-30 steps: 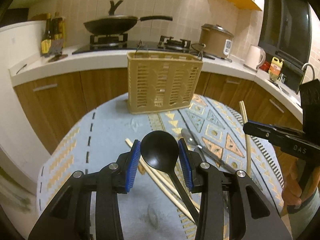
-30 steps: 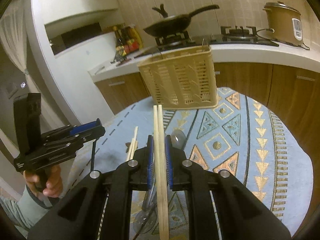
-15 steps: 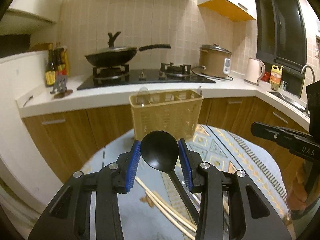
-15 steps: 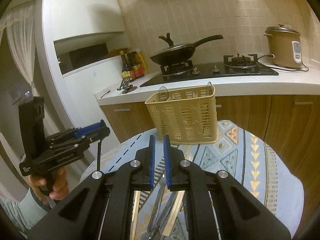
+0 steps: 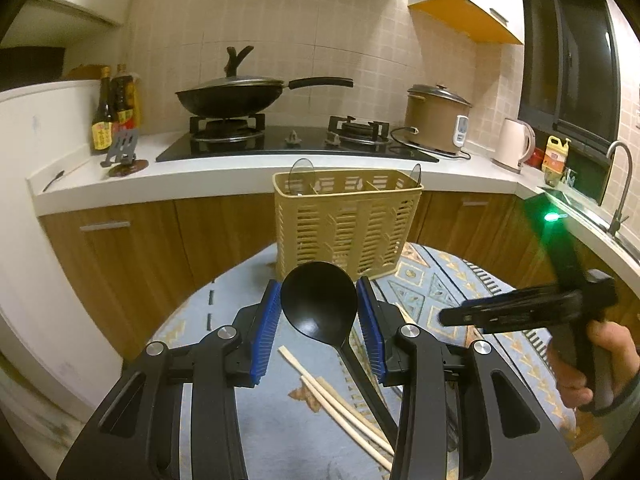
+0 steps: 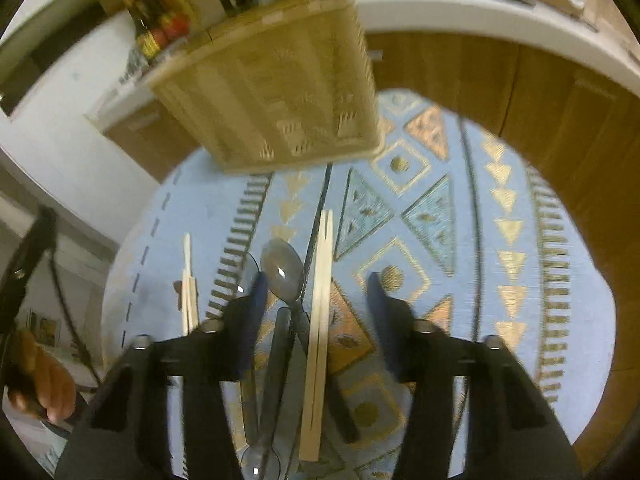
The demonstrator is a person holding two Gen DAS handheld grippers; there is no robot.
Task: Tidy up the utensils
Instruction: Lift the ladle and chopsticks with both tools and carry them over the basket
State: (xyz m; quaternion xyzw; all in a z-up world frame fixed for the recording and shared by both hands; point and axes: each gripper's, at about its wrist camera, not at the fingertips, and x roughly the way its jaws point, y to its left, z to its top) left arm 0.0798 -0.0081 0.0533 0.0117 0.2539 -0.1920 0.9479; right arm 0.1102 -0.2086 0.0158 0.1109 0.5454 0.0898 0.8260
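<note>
- Black plastic fills the left gripper (image 5: 319,312): its jaws are clamped on the bowl of a black ladle (image 5: 319,305), a blue ribbed pad pressing each side, and the ladle's handle runs back and down out of sight under the gripper body.
- Beyond the ladle, a tan slotted utensil basket (image 5: 347,224) stands upright at the far side of the table (image 5: 224,312), which wears a pale blue cloth with gold triangles; two clear rounded tips rise above the basket's rim.
- A pair of wooden chopsticks (image 5: 340,404) lies on the cloth under the left gripper, its near end hidden by the black frame.
- The right gripper (image 6: 314,294) hangs over the table with jaws wide apart, gripping nothing.
- Between those jaws, flat on the cloth, lie a second pair of chopsticks (image 6: 320,300), a clear spoon (image 6: 282,270) and a dark-handled utensil, its shape too smeared to name.
- More chopsticks (image 6: 188,280) lie to the left, well apart from the jaws.
- Motion blur softens the whole right wrist view; the basket's slots and the bottles behind it are barely legible.
- Bottle labels on the counter (image 5: 106,136) are too small to read.
</note>
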